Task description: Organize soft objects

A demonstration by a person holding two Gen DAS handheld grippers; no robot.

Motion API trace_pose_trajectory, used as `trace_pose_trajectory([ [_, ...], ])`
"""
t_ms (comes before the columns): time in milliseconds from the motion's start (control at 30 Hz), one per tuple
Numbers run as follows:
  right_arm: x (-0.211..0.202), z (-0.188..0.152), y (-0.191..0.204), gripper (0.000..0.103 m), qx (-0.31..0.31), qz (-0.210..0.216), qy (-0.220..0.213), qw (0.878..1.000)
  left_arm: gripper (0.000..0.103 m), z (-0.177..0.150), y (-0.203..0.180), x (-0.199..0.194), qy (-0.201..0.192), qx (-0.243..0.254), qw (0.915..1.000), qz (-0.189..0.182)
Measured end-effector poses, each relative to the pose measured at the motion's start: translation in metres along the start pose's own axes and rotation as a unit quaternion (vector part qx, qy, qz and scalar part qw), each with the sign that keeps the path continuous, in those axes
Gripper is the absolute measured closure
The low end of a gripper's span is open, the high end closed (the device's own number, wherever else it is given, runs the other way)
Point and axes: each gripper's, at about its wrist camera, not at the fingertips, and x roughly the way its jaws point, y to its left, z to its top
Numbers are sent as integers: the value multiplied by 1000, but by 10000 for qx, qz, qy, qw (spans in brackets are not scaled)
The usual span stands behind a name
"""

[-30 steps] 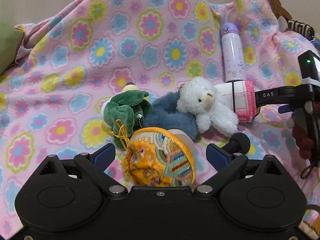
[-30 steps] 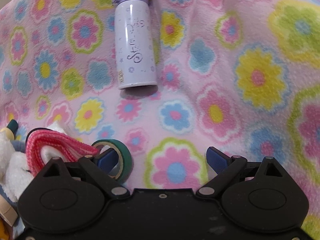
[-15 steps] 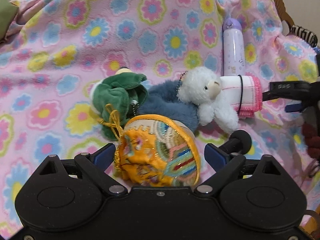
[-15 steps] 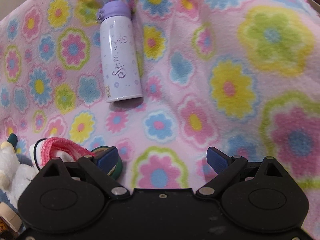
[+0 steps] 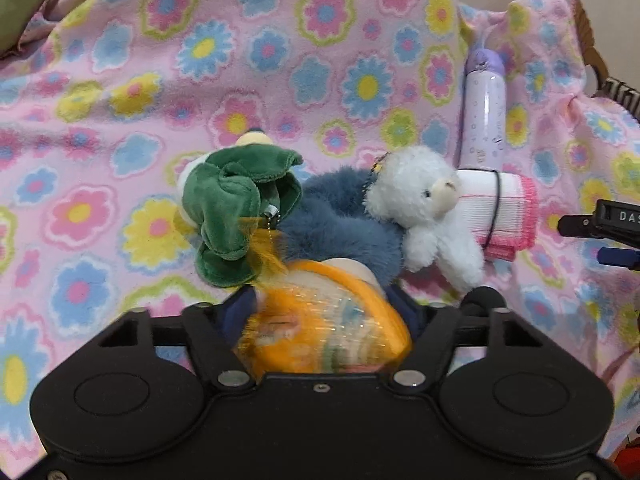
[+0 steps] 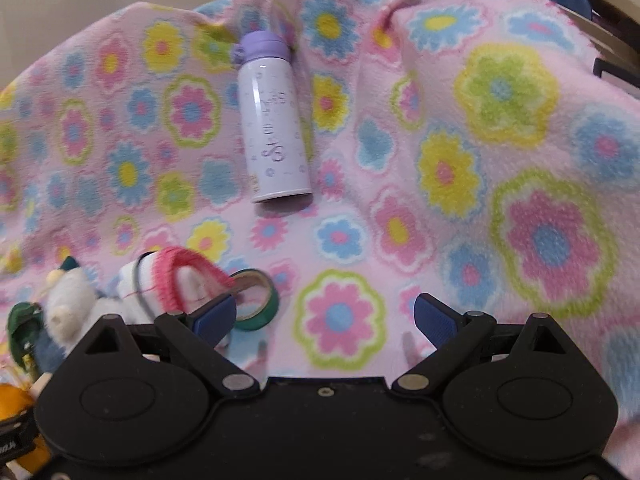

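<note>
My left gripper [image 5: 322, 302] is closing its jaws on an orange embroidered pouch [image 5: 324, 332], which is blurred and squeezed between the blue pads. Just beyond it lie a green plush [image 5: 232, 208], a blue furry plush [image 5: 340, 220], a white teddy bear [image 5: 420, 204] and a rolled white cloth with a pink edge [image 5: 500, 208]. My right gripper [image 6: 324, 312] hangs open over the flowered blanket [image 6: 520, 160] with nothing between its fingers. The rolled cloth [image 6: 168, 280] and the bear [image 6: 72, 304] sit at its lower left.
A lilac bottle [image 6: 272, 128] lies on the blanket behind the toys. A green tape roll [image 6: 256, 300] rests beside the right gripper's left finger. A green cushion [image 5: 16, 12] is at the far left, and a striped object [image 5: 620, 92] is past the blanket's right edge.
The left jaws have closed in onto the orange pouch, which now looks blurred. The right gripper has risen and drawn back, so the bottle and tape roll sit lower in its view.
</note>
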Motion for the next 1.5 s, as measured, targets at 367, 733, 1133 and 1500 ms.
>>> trace_pose_trajectory([
  [367, -25, -37, 46, 6, -934, 438, 115, 9946, 47, -4, 4, -18, -190, 39, 9996, 214],
  [733, -15, -47, 71, 7, -1199, 575, 370, 9904, 39, 10, 6, 0, -626, 11, 9967, 513],
  [1133, -25, -64, 94, 6, -1691, 986, 436, 9797, 27, 33, 13, 16, -585, -507, 9955, 555],
  [1500, -21, -67, 88, 6, -1611, 936, 484, 9813, 20, 33, 8, 10, -353, -348, 9958, 775],
])
